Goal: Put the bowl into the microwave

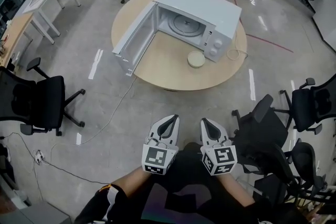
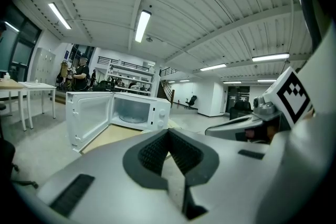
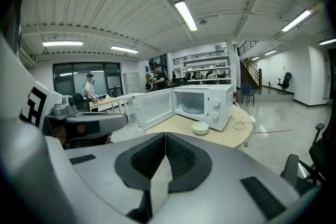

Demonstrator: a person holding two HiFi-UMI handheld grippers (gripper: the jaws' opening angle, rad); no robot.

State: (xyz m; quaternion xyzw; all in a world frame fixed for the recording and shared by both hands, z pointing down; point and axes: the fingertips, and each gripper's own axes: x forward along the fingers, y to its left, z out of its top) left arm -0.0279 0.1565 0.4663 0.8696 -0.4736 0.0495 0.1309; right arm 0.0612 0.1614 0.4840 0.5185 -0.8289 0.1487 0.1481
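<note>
— Closest to us are our two tools, held in against our body: the left hand-held gripper [image 1: 169,123] and the right hand-held gripper [image 1: 208,126]. Each has its jaws clenched together on nothing.

— And the bowl?

— We see the bowl [image 1: 196,59] upright on the round desk [image 1: 168,72], just in front of the microwave [image 1: 202,10]. It sits below the microwave's control knobs, to the right of its open cavity. It lies well apart from both hand-held grippers, with bare floor [image 1: 173,105] between us and the desk.

— Which hand do we favour?

— The right one, we judge. The bowl lies straight ahead of us and nearer the right hand-held gripper's line, and that gripper's own view shows it plainly. The bowl is round, so it has no long axis to line up with.

— Anything in our way at the microwave?

— Its door [image 1: 134,39] stands swung out on the cavity's left. We think approaching from the microwave's right front keeps us clear of it, with a short carry left into the cavity.
</note>
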